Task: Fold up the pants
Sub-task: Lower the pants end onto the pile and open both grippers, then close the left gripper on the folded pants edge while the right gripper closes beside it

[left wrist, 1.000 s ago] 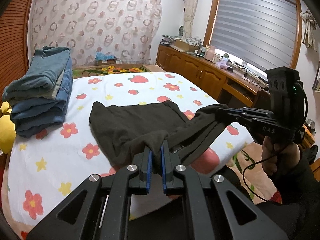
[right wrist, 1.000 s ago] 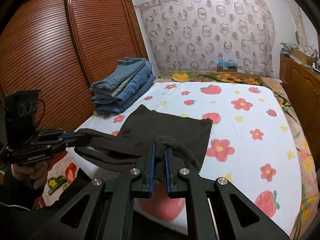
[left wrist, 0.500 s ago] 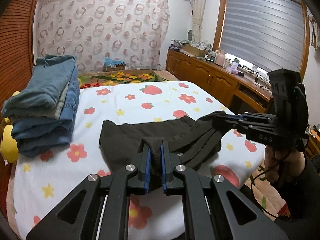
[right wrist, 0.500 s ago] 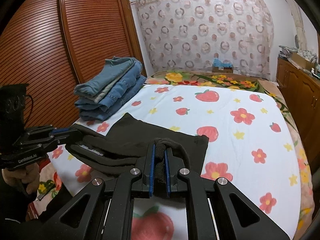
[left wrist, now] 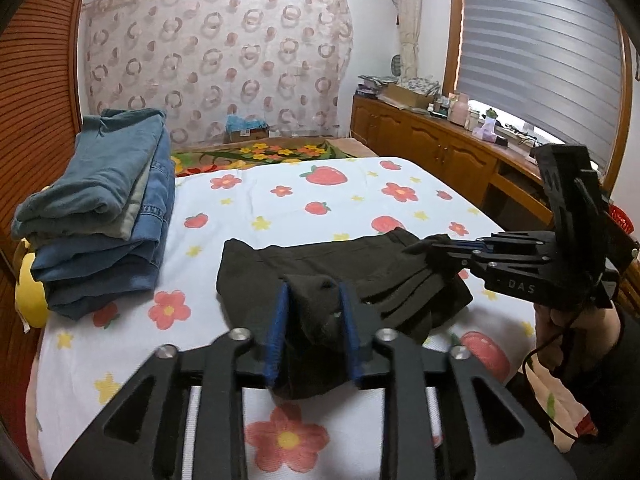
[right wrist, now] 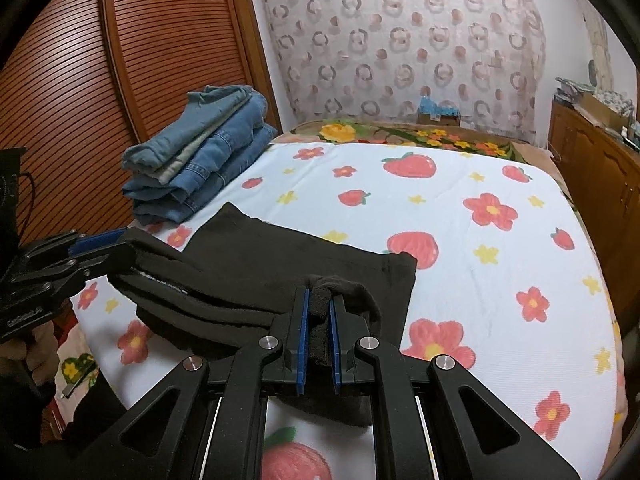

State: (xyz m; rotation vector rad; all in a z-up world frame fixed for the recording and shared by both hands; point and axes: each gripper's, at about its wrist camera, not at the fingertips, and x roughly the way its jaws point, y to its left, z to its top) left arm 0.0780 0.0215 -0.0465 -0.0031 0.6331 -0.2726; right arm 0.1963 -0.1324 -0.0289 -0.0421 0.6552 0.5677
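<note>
Black pants [left wrist: 320,264] lie folded on the flowered bed sheet, also seen in the right wrist view [right wrist: 280,264]. My left gripper [left wrist: 314,300] is open, its blue pads spread apart with a fold of the black cloth loose between them. In the right wrist view it shows at the left [right wrist: 100,248]. My right gripper [right wrist: 317,312] has its pads slightly apart with a bunch of black cloth between them. In the left wrist view it shows at the right [left wrist: 432,244], its tips at the pants' far edge.
A stack of folded blue jeans [left wrist: 100,208] sits at the left of the bed [left wrist: 360,192], also in the right wrist view [right wrist: 200,156]. A wooden wardrobe [right wrist: 120,60] stands left, a wooden counter [left wrist: 460,160] right. A yellow object [left wrist: 28,292] lies by the stack.
Both grippers carried the pants' near end forward and down onto the far part, folding it over. The left jaws have spread open and the right jaws have loosened.
</note>
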